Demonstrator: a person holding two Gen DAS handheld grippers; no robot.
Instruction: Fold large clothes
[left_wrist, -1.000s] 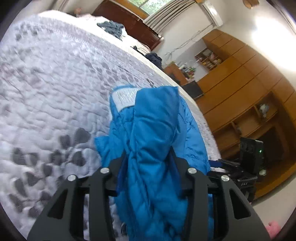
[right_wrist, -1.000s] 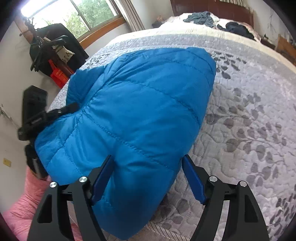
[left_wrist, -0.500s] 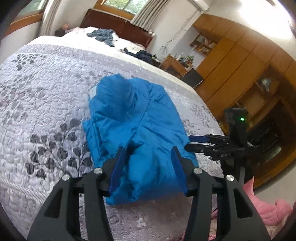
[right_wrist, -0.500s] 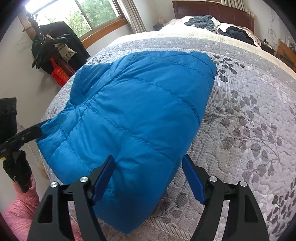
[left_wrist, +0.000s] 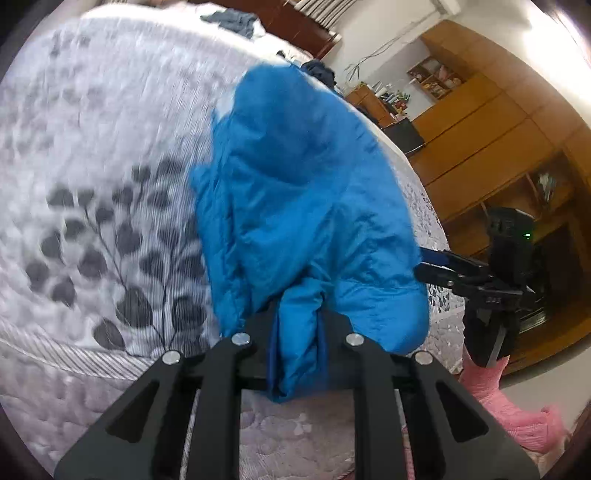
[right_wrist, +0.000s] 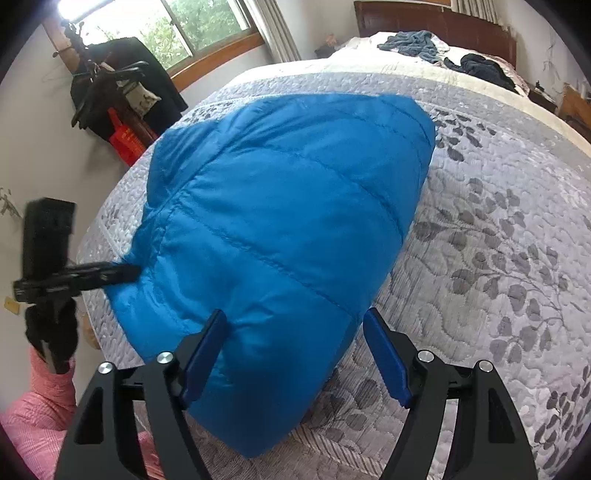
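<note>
My left gripper (left_wrist: 297, 332) pinches a fold of the blue puffer jacket (right_wrist: 280, 221) at 6 o'clock; my right gripper (right_wrist: 295, 354) gapes wide, straddling its hem.

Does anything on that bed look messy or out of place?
Mostly the jacket: it lies bunched near the bed's edge, one corner hanging over it, with a fold pinched in the left gripper. The right gripper is open. Loose dark clothes lie crumpled by the headboard.
</note>
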